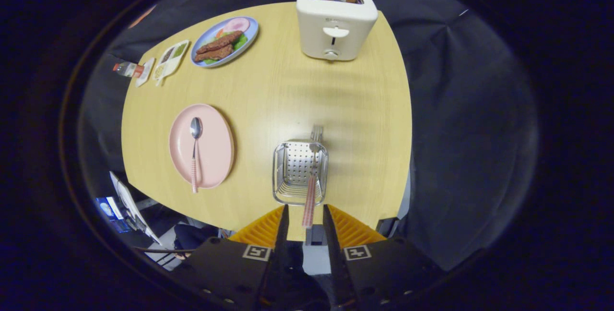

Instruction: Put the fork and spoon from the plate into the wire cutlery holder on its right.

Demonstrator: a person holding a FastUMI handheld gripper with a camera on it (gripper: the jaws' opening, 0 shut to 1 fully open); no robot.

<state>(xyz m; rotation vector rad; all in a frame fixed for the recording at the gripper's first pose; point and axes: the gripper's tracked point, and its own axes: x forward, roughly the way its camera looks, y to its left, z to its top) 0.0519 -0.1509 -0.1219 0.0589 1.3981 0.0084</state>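
Fork [311,191] stands in holder [300,173]; tool [305,217] fingers parted around its handle.

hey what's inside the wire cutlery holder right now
A fork stands in the wire cutlery holder, tines past its far rim, handle toward the open hand-held gripper. Nothing else shows inside; the fork hides a strip of the perforated bottom.

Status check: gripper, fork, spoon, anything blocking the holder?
Gripper open, fingers either side of the fork handle, not pressing. Fork stands in the wire cutlery holder. Spoon on the pink plate. Nothing blocking.
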